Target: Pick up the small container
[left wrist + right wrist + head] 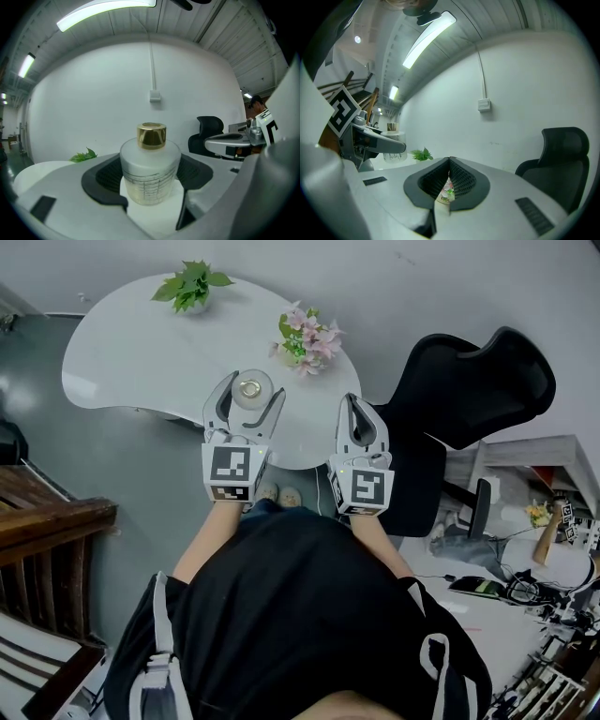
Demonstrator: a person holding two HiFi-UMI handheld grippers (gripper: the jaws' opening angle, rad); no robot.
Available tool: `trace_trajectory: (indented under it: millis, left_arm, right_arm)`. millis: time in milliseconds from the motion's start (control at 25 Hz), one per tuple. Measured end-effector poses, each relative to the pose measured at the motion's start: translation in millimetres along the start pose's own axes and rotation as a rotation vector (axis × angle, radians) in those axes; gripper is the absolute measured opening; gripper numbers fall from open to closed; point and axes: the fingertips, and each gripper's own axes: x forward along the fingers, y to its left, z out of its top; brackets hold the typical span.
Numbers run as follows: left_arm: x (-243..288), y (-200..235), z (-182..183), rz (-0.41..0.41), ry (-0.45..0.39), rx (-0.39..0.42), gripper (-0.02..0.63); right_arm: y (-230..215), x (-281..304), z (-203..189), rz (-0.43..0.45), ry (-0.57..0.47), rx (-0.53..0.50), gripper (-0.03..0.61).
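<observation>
Black shirt (300, 615) on the person fills the bottom of the head view. Both arms reach out from it toward a white round table (122, 362).

On the near edge of that table stands the small container (150, 164). It is a cloudy glass bottle with a shiny gold cap. It stands straight up, and its bottom looks to be resting on the table, not up in the air.

The left gripper (255, 390) is held low and flat, so its two jaws can go one on each side of the bottle. The jaws are spread wide, and the bottle sits right in the gap between the dark pads. I cannot tell if the pads press on the glass or sit just beside it. To me the claw looks open around the bottle, not squeezing it. That would fit a claw about to close on the bottle, and also a claw that has just let go.

The right gripper (449, 161) is off to the side, near a black chair (469, 390), likely to stay out of the way. Its jaws are pinched together at the tips and hold nothing. A pot of pink flowers (307, 334) shows far behind them. A green plant (192, 285) sits at the far side of the table.
</observation>
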Motion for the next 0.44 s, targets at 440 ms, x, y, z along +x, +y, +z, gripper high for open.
trace_trajectory:
  millis: [440]
  left_arm:
    - [2.7,0.1,0.6,-0.009,-0.001,-0.003,0.334]
  right_arm:
    - [4.3,2.9,-1.1,0.013,0.001,-0.002,0.023]
